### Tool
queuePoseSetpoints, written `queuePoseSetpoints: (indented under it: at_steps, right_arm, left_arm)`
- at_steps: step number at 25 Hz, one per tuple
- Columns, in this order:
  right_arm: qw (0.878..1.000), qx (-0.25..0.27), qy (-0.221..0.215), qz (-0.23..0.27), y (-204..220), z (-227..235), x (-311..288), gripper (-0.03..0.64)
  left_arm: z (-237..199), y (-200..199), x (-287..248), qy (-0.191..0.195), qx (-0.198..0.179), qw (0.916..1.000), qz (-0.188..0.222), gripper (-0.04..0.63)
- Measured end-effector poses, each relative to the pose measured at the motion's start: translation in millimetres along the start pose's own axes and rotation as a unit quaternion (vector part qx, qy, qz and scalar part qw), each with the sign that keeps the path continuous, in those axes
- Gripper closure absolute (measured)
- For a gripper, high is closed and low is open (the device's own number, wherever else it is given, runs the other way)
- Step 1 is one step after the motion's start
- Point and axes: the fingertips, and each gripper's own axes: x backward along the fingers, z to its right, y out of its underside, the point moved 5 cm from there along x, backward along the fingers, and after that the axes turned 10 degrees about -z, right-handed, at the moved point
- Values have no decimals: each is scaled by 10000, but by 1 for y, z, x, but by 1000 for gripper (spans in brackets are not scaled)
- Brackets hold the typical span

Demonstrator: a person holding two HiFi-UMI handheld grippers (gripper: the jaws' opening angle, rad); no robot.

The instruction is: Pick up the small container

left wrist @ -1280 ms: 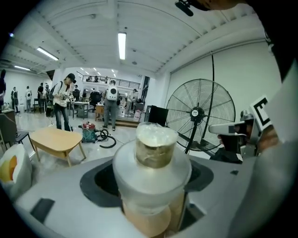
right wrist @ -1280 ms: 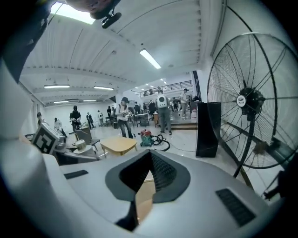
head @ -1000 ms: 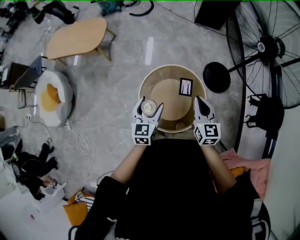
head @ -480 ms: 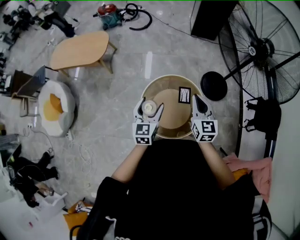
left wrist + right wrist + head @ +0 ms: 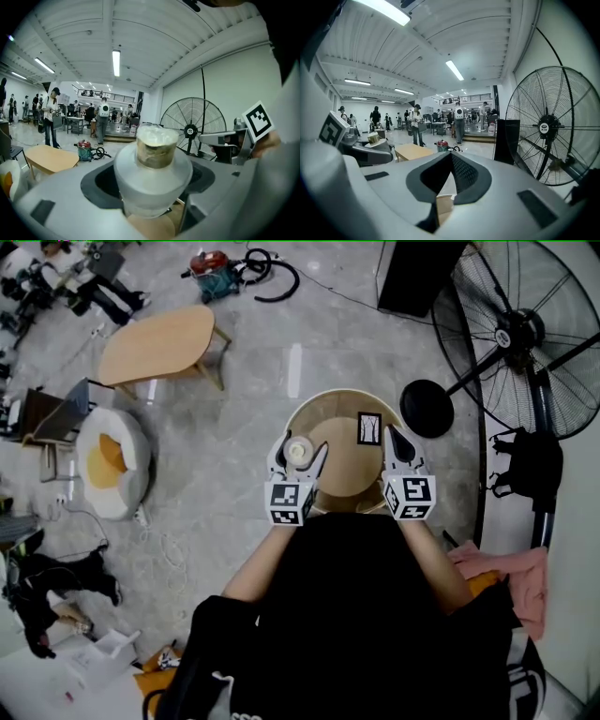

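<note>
The small container [image 5: 298,452] is a whitish jar with a tan top part and a pale lid. My left gripper [image 5: 298,456] is shut on it and holds it upright above the left rim of a round wooden table [image 5: 323,409]. In the left gripper view the container [image 5: 157,159] fills the space between the jaws of the left gripper [image 5: 154,187]. My right gripper [image 5: 393,437] hovers over the table's right side, shut with nothing in it. In the right gripper view the right gripper [image 5: 449,157] has its tips meeting, and the container [image 5: 372,138] shows at far left.
A black-framed card [image 5: 370,428] stands on the round table. A large floor fan [image 5: 525,334] with a black base [image 5: 427,409] is at right. A low wooden table [image 5: 159,329], a cushioned seat [image 5: 108,460], a red vacuum [image 5: 211,261] and floor clutter lie at left.
The head camera has shifted a little. Both grippers stay over the round table, and the left one keeps its hold on the container.
</note>
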Motion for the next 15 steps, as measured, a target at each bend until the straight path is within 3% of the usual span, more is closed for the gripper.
queuePoseSetpoints:
  at_steps: [15]
  right_arm:
    - [9999, 90, -86, 42, -3, 1, 4, 601]
  left_arm:
    - [2, 4, -3, 30, -69, 10000, -42, 232]
